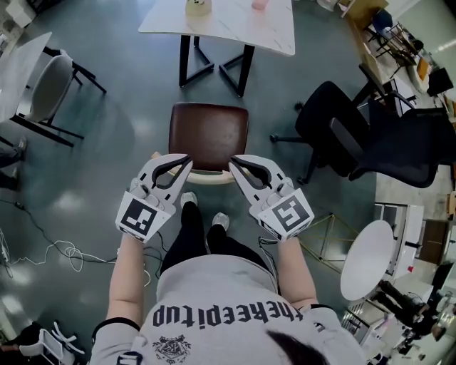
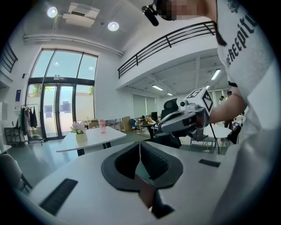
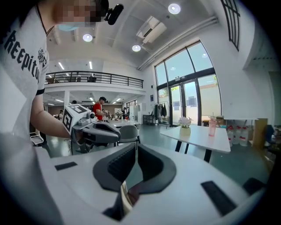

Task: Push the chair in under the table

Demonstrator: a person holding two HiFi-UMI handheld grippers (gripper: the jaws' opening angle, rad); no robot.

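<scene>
Chair: The chair [image 1: 208, 135] with the brown seat stands on the floor in front of the worktop [image 1: 228, 28]. A strip of bare floor shows between them, so the seat is not under the worktop.
Chair back: The pale curved chair back [image 1: 208, 178] is on the person's side. A push there would send the seat toward the worktop.
Left gripper: The left gripper [image 1: 187, 161] is closed tight and has nothing in it. Its tip is at the left end of the chair back.
Right gripper: The right gripper [image 1: 233, 162] is closed tight too, and it is empty. Its tip is at the right end of the chair back.
Why closed: I think closed jaws make a firm, blunt tip. That is good for pushing, and nothing needs to be grabbed.
Why one on each side: I think this is so the chair goes straight and does not turn.
Touching or not: From above I cannot tell if the tips press on the chair back or hang just over it.
Way in: The seat lines up with the black legs [image 1: 184, 60] of the worktop.
Watch out: A flower pot [image 1: 199, 7] and a pink cup [image 1: 260, 3] stand on the worktop. A hard bump could shake them.
</scene>
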